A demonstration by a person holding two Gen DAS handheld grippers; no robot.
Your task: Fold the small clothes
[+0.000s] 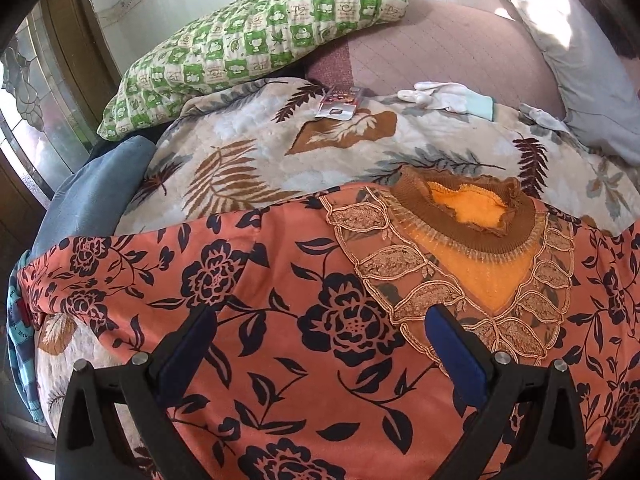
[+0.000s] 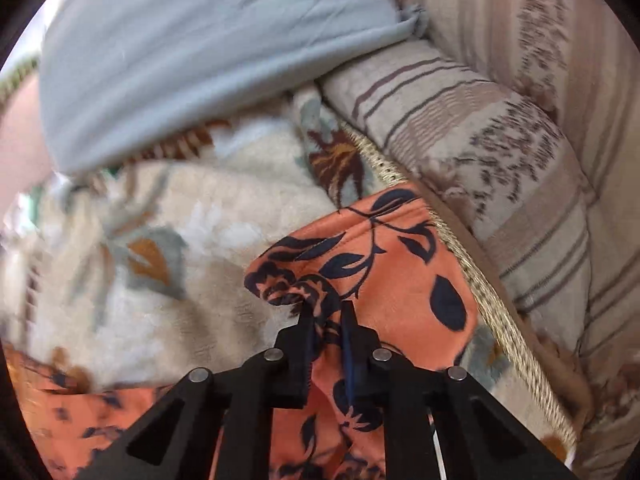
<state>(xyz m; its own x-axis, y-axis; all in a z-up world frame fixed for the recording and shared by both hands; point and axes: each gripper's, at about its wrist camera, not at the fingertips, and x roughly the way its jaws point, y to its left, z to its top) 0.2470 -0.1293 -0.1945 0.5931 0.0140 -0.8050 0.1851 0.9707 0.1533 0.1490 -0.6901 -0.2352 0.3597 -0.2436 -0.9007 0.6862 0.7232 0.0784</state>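
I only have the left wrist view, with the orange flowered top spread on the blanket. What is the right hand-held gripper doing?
Observer: The right hand-held gripper is shut on a bunched fold of the orange top.
Operator: Which part of the top is that?
Observer: Its far edge, beside the blanket's gold braided trim.
Operator: What lies past that trim?
Observer: A striped beige quilt, with a pale blue pillow above the blanket.
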